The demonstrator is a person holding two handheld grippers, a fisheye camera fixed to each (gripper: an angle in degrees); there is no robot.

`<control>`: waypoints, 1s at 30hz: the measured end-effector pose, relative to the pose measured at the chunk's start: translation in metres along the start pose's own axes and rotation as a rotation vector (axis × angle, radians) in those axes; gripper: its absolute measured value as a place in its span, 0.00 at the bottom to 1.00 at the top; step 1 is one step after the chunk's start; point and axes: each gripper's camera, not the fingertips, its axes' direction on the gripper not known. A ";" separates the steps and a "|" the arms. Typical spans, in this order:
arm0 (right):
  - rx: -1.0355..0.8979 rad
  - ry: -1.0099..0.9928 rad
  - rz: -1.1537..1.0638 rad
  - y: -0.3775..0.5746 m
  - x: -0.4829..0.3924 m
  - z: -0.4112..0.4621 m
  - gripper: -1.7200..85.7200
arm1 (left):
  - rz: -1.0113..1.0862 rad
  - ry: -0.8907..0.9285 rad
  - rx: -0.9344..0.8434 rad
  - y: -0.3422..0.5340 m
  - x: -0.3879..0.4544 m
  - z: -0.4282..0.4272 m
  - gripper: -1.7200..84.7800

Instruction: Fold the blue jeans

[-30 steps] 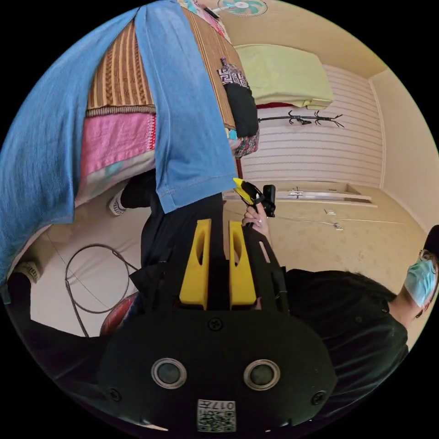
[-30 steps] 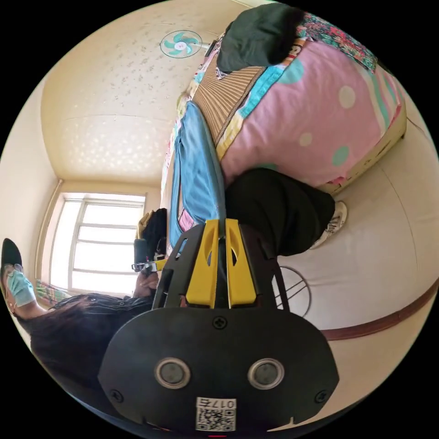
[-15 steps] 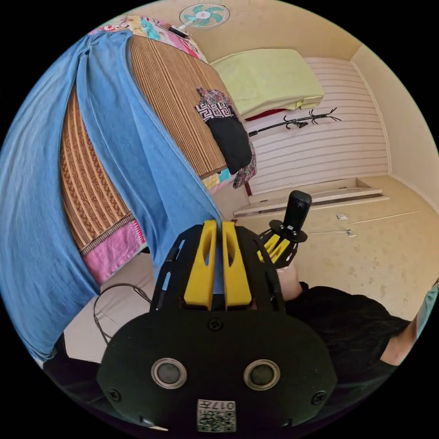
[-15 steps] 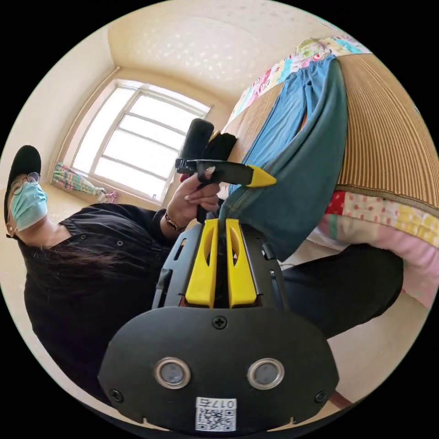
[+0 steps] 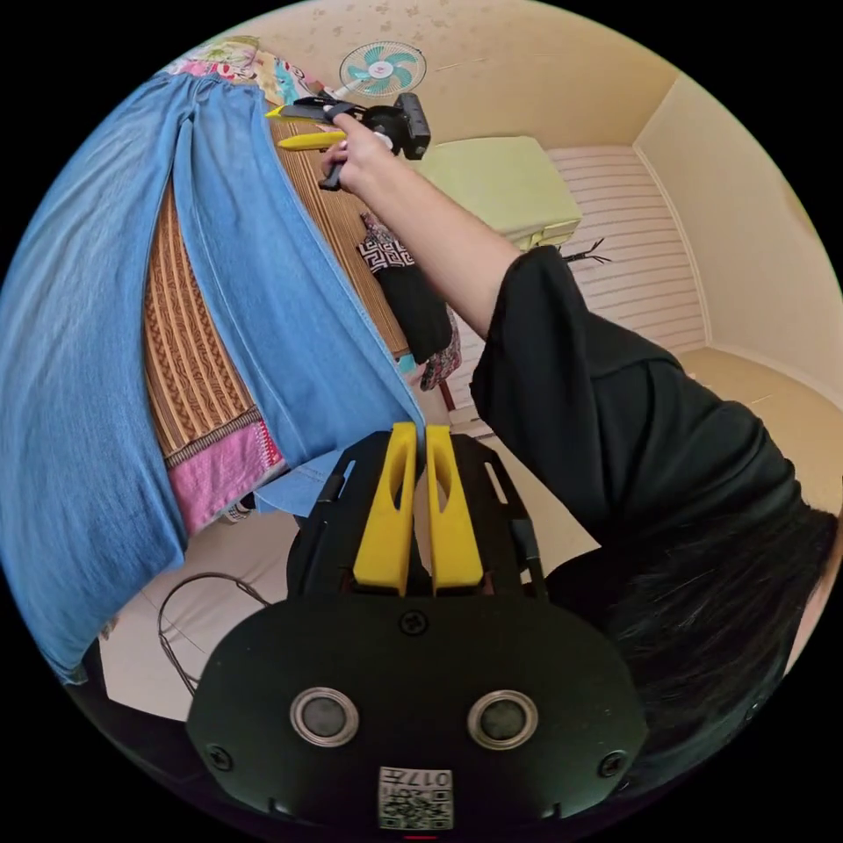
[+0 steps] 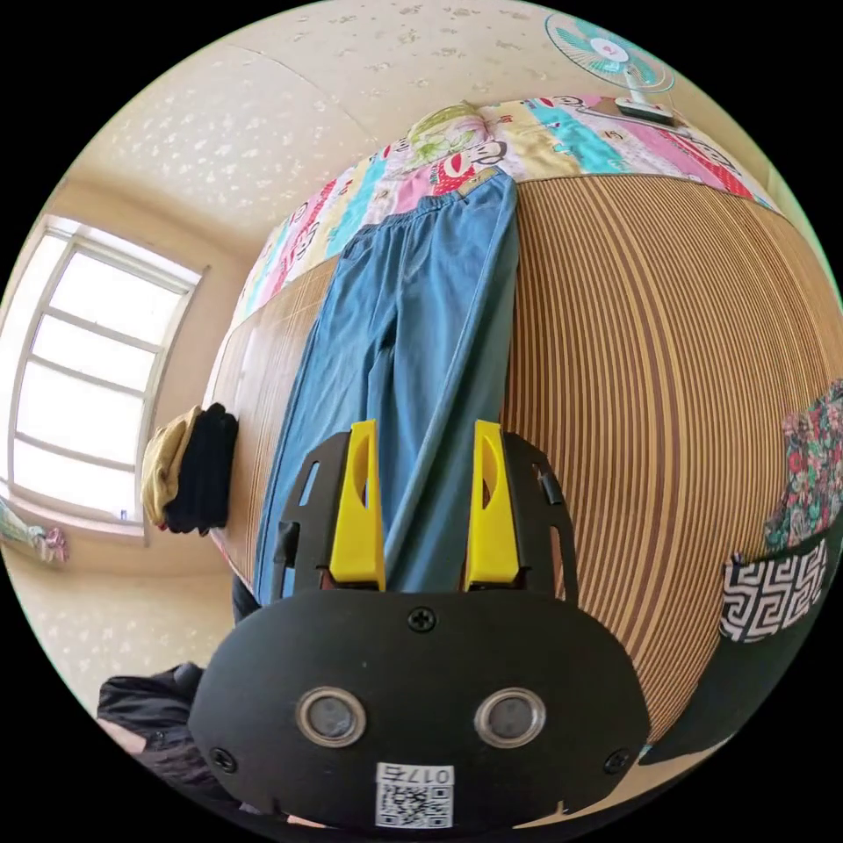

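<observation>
The blue jeans (image 5: 263, 290) lie lengthwise on a brown striped mat (image 5: 189, 351) on a bed, with the leg ends hanging over its edge. My left gripper (image 5: 420, 432) is shut on the hem corner of one leg at the bed's edge. In the left gripper view, a person's hand holds the right gripper (image 5: 303, 125) far up the jeans, jaws apart. In the right gripper view, the jeans (image 6: 421, 334) stretch away to the waistband (image 6: 457, 198). The right gripper (image 6: 424, 435) hovers open over a leg with nothing pinched.
The person's black sleeve (image 5: 597, 386) crosses the left gripper view. Folded dark and patterned clothes (image 6: 781, 544) sit at one mat edge, another dark pile (image 6: 189, 470) at the other. A fan (image 6: 610, 53) stands beyond the bed. A cable (image 5: 189, 606) lies on the floor.
The right gripper has let go of the hem, opened, and moved up over the bed toward the waist end. The left gripper still holds its hem corner.
</observation>
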 end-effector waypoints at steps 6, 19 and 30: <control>0.149 0.148 0.031 -0.067 -0.044 0.059 0.05 | 0.061 0.040 0.076 0.014 0.001 -0.066 0.01; -0.070 -0.031 -0.307 -0.093 -0.291 0.261 0.10 | -0.451 -0.146 0.370 0.168 -0.140 -0.271 0.09; -0.077 -0.110 -0.267 0.213 -0.171 0.166 0.13 | -0.293 -0.366 0.323 0.132 -0.143 -0.279 0.16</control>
